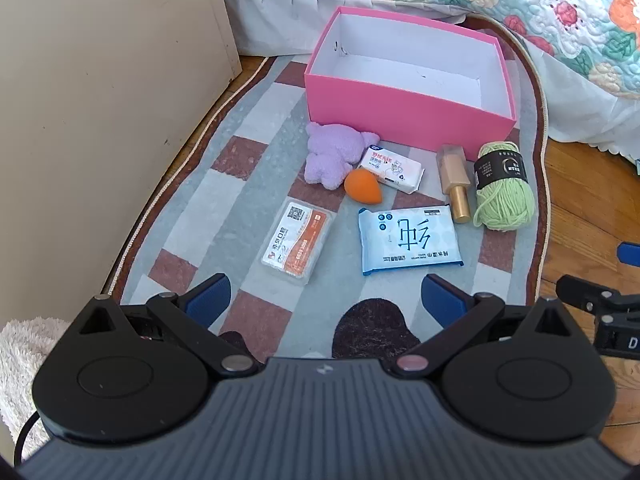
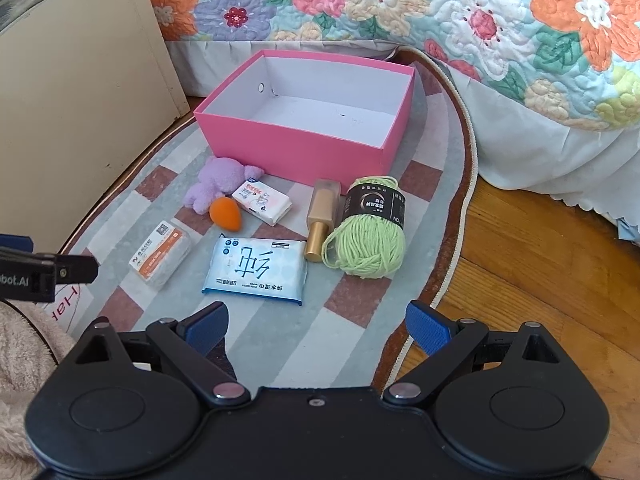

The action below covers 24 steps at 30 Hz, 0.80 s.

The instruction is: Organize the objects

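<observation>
Both of our grippers hang over the near end of the rug with their blue-padded fingers spread wide and nothing between them: the left gripper (image 1: 326, 294) above a dark patch in the rug's pattern, the right gripper (image 2: 316, 326) over the rug's (image 2: 280, 344) near right edge, close to the wooden floor (image 2: 540, 280). Just beyond our fingers we see a blue pack of wet wipes (image 1: 408, 240) lying flat, and to its left a clear-wrapped pack with an orange label (image 1: 298, 240). Farther out sit an orange makeup sponge (image 1: 362, 187), touching a small white tissue pack (image 1: 392, 168), and a lilac plush toy (image 1: 332, 152) on the left. To the right lies a gold bottle (image 1: 454, 180) just beside a ball of light green yarn (image 1: 504, 192) with a black band. Beyond all of these stands the open pink box (image 1: 400, 108), white inside, with none of the items in it. Behind it hangs a floral quilt (image 2: 400, 4), and a cream panel (image 1: 100, 100) stands on the left
</observation>
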Each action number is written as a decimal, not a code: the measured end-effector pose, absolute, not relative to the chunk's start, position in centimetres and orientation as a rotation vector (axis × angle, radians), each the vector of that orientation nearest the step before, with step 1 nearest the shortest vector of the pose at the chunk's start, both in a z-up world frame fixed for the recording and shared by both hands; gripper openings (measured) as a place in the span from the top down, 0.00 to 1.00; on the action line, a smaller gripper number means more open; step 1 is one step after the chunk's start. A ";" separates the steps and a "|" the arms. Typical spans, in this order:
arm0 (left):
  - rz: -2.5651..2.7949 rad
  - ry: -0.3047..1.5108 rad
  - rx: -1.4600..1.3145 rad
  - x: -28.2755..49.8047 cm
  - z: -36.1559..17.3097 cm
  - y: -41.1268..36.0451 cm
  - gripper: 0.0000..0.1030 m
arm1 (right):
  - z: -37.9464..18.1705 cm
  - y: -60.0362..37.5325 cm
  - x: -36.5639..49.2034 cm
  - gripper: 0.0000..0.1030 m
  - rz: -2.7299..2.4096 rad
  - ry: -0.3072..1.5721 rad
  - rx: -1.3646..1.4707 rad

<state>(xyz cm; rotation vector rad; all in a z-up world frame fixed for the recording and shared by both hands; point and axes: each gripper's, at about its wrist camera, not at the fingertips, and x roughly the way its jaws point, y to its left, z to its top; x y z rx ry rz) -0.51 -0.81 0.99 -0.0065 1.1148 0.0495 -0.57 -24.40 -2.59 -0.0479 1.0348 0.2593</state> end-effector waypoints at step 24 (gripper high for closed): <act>0.060 1.133 -0.032 -0.5 0.6 -1.0 0.00 | -2.9 -25.0 -0.5 0.05 0.266 1.046 -0.036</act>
